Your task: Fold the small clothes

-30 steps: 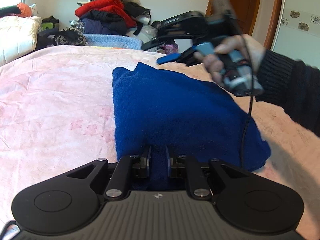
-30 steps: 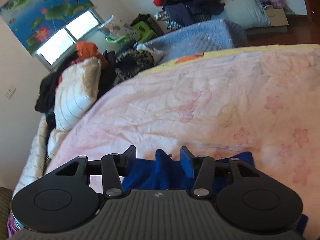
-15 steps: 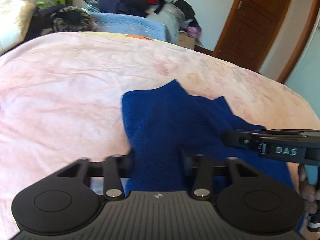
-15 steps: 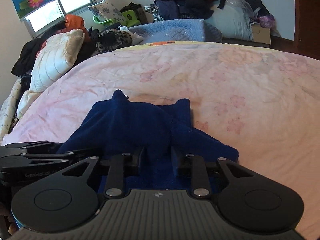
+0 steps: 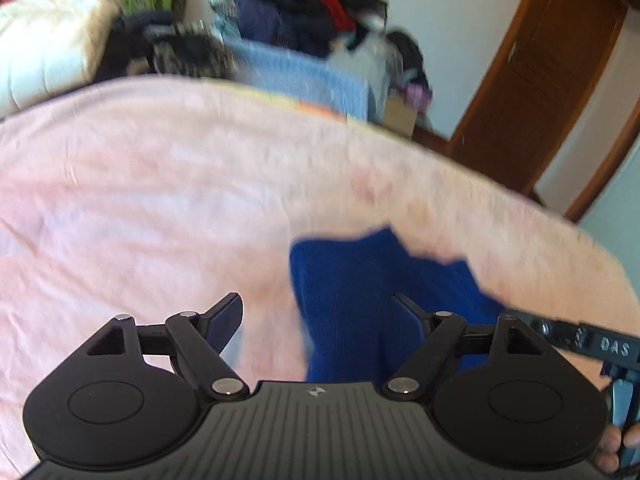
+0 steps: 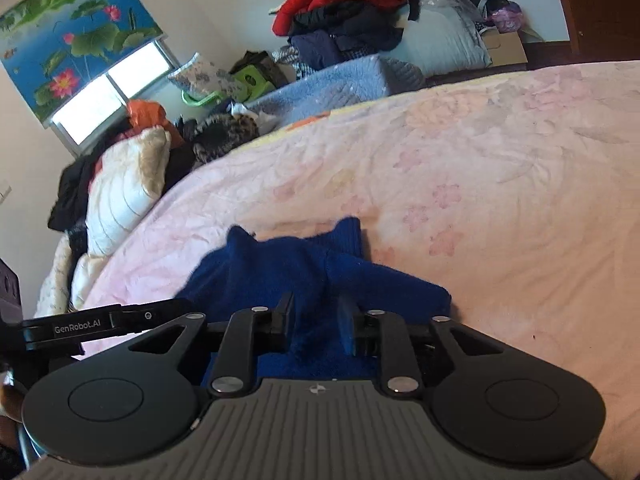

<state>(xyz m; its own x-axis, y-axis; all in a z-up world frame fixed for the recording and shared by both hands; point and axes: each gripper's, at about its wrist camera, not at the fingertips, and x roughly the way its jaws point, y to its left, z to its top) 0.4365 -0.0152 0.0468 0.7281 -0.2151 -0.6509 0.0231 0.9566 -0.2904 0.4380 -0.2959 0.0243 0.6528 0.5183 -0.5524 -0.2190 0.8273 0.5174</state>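
A dark blue knit garment [image 5: 372, 288] lies folded on the pink floral bedspread [image 5: 160, 200]; it also shows in the right wrist view [image 6: 288, 272]. My left gripper [image 5: 320, 312] is open wide, its jaws apart over the garment's left edge, holding nothing. My right gripper [image 6: 316, 324] has its jaws part open around a fold of the blue cloth, and whether they pinch it is unclear. The right gripper's body also shows at the right edge of the left wrist view [image 5: 592, 344].
A heap of red and dark clothes [image 6: 344, 4] sits beyond the bed, beside a light blue quilt [image 6: 336, 80]. A white pillow [image 6: 124, 192] lies at the bed's left. A wooden door [image 5: 540, 72] stands at the right.
My left gripper has let go of the blue garment and opened wide. My right gripper's jaws have widened slightly. The garment now lies folded on the bed.
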